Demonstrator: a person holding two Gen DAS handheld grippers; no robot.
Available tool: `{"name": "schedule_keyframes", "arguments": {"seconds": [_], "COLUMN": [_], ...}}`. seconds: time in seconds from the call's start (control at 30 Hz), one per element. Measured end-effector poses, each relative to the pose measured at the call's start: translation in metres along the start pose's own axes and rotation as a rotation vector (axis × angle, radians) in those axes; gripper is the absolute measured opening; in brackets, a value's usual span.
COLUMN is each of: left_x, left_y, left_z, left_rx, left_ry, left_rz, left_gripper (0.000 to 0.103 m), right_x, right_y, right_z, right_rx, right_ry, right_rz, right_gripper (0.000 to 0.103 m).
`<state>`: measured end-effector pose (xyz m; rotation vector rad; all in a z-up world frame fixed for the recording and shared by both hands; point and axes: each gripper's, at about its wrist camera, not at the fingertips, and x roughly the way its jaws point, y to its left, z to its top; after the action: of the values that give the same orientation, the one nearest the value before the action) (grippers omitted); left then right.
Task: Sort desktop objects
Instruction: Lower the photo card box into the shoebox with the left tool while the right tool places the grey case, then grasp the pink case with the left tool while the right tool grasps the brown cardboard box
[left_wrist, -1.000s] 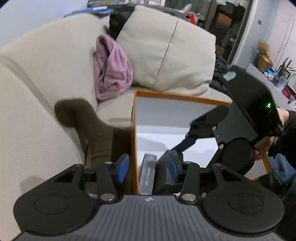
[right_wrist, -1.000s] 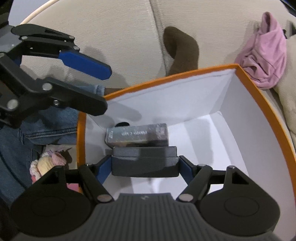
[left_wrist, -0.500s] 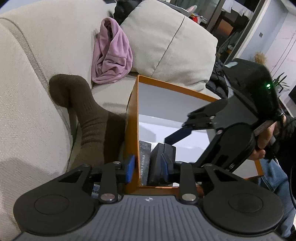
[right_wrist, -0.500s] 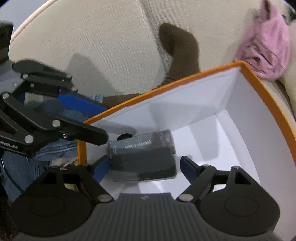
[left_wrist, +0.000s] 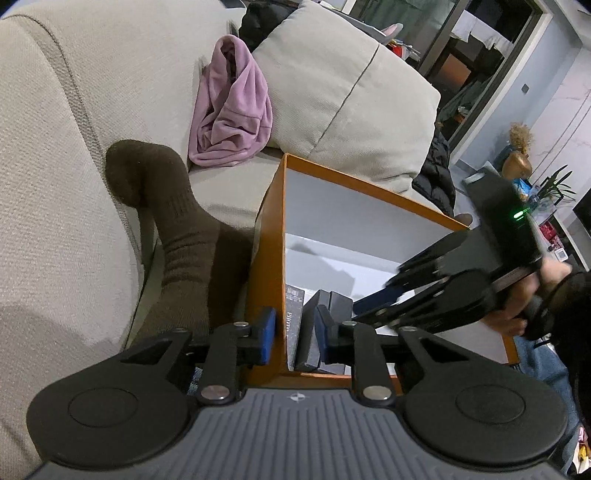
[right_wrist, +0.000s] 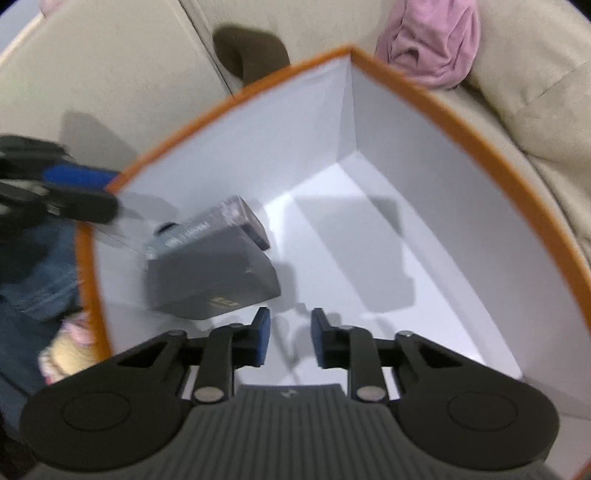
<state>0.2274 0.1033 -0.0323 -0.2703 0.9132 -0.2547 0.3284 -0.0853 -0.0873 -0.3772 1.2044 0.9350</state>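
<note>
An orange box with white inside sits on a beige sofa. Inside it, in a near corner, lie a dark grey case and a dark printed box against the wall. My left gripper straddles the box's wall, one finger outside, one inside; whether it pinches the wall is unclear. My right gripper hovers over the box floor, jaws narrowly apart and empty, right of the grey case. The right gripper also shows in the left wrist view.
A brown sock lies on the sofa left of the box. A pink cloth rests by a beige cushion. My jeans and a pink-yellow soft item are beside the box.
My right gripper let go of the grey case, which now lies in the box corner, and its jaws have narrowed and shifted right. My left gripper stays on the box wall.
</note>
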Motion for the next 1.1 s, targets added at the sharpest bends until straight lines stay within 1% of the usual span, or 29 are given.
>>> {"name": "schedule_keyframes", "arguments": {"seconds": [0.07, 0.1, 0.17, 0.2, 0.23, 0.27, 0.37, 0.43, 0.57, 0.67, 0.77, 0.87, 0.9, 0.93, 0.97, 1.0, 1.03, 1.07, 1.1], "left_x": [0.0, 0.001, 0.001, 0.001, 0.001, 0.001, 0.001, -0.001, -0.017, -0.034, -0.049, -0.058, -0.059, -0.059, -0.057, -0.054, -0.049, -0.046, -0.04], "left_y": [0.001, 0.001, 0.001, 0.0, 0.0, 0.0, 0.0, -0.003, -0.013, -0.024, -0.04, -0.062, -0.069, -0.076, -0.082, -0.09, -0.096, -0.102, -0.109], "left_z": [0.0, 0.0, 0.0, 0.0, 0.0, -0.001, 0.0, 0.001, 0.003, 0.0, -0.01, -0.026, -0.031, -0.038, -0.044, -0.052, -0.059, -0.067, -0.075], "left_rx": [0.0, 0.001, 0.006, 0.009, 0.01, 0.01, 0.007, 0.018, 0.045, 0.067, 0.118, 0.199, 0.224, 0.255, 0.28, 0.312, 0.34, 0.365, 0.394], "left_ry": [0.001, 0.001, 0.001, 0.002, 0.002, 0.001, 0.004, 0.001, -0.023, -0.043, -0.051, -0.035, -0.026, -0.013, 0.0, 0.019, 0.038, 0.054, 0.071], "left_rz": [-0.002, -0.003, -0.003, 0.0, 0.001, 0.0, 0.002, 0.018, 0.037, 0.058, 0.06, 0.042, 0.037, 0.03, 0.025, 0.021, 0.021, 0.024, 0.031], "left_gripper": [0.024, 0.024, 0.024, 0.024, 0.024, 0.024, 0.024, 0.024, 0.024, 0.024, 0.024, 0.025, 0.026, 0.027, 0.03, 0.033, 0.035, 0.039, 0.043], "right_x": [0.009, 0.014, 0.019, 0.02, 0.022, 0.024, 0.024, 0.018, -0.004, -0.032, -0.064, -0.095, -0.105, -0.111, -0.116, -0.119, -0.123, -0.13, -0.124], "right_y": [0.004, 0.004, 0.007, 0.01, 0.013, 0.015, 0.018, 0.016, 0.017, 0.021, 0.029, 0.037, 0.042, 0.05, 0.056, 0.062, 0.068, 0.074, 0.076], "right_z": [0.003, 0.004, 0.006, 0.008, 0.009, 0.01, 0.009, 0.008, 0.002, -0.009, -0.026, -0.054, -0.065, -0.073, -0.083, -0.1, -0.115, -0.128, -0.138], "right_rx": [0.0, -0.005, -0.018, -0.021, -0.027, -0.033, -0.039, -0.019, -0.002, 0.022, 0.069, 0.126, 0.146, 0.167, 0.188, 0.212, 0.243, 0.272, 0.296], "right_ry": [-0.005, -0.01, -0.02, -0.016, -0.004, 0.003, 0.012, 0.006, -0.022, -0.085, -0.188, -0.307, -0.346, -0.376, -0.401, -0.426, -0.449, -0.466, -0.479], "right_rz": [0.023, 0.034, 0.046, 0.057, 0.059, 0.056, 0.053, 0.058, 0.007, -0.036, -0.066, -0.101, -0.116, -0.125, -0.133, -0.134, -0.133, -0.128, -0.129], "right_gripper": [0.021, 0.017, 0.015, 0.012, 0.005, 0.004, 0.003, 0.006, 0.008, 0.008, 0.008, 0.013, 0.014, 0.019, 0.021, 0.022, 0.022, 0.026, 0.028]}}
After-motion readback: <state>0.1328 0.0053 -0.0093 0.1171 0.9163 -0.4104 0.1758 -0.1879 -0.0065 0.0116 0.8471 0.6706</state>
